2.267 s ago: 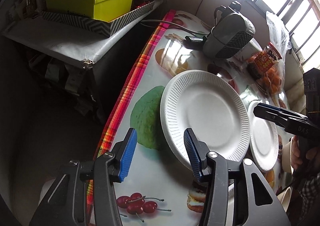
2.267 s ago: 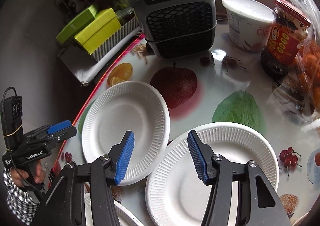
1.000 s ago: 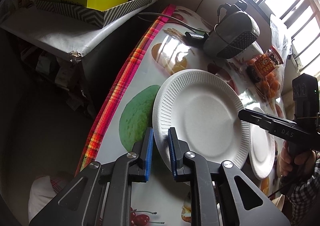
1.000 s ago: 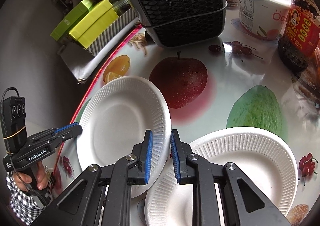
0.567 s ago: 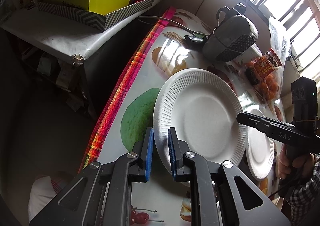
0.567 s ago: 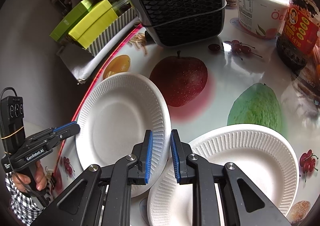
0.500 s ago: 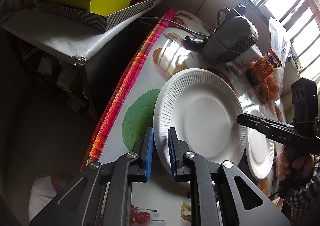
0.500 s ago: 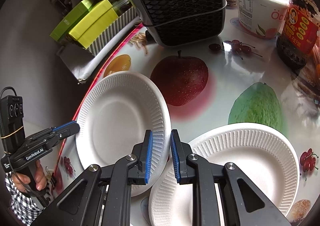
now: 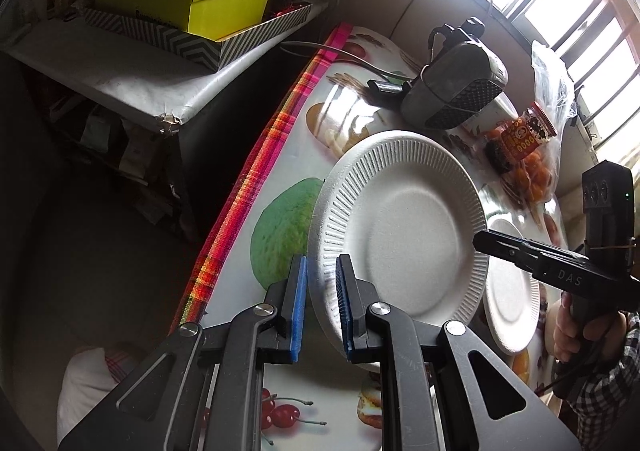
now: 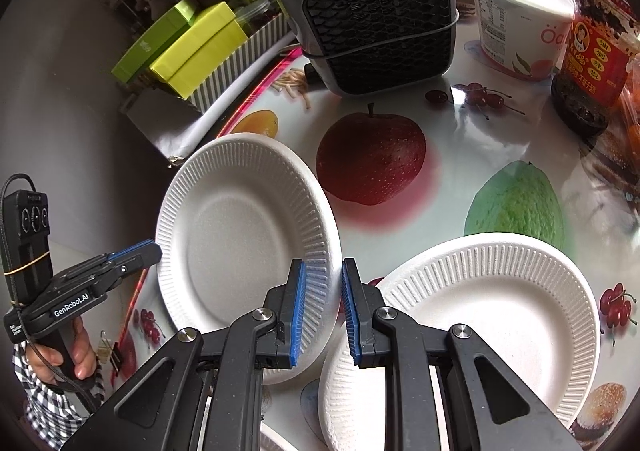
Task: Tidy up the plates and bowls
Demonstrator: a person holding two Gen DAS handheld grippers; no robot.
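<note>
Gripping opposite rims of one plate (image 10: 248,251), left gripper (image 9: 322,307) and right gripper (image 10: 323,309) stay clamped; beside it, a second plate (image 10: 492,315) lies unstacked, so stacking remains.

Your white paper plate (image 10: 244,235) (ribbed rim, smooth centre) hangs tilted above the fruit-print tablecloth, pinched at opposite edges. Just beside it, a second, matching plate (image 10: 492,315) lies flat on the cloth, its rim tucked under the raised one's edge.
</note>
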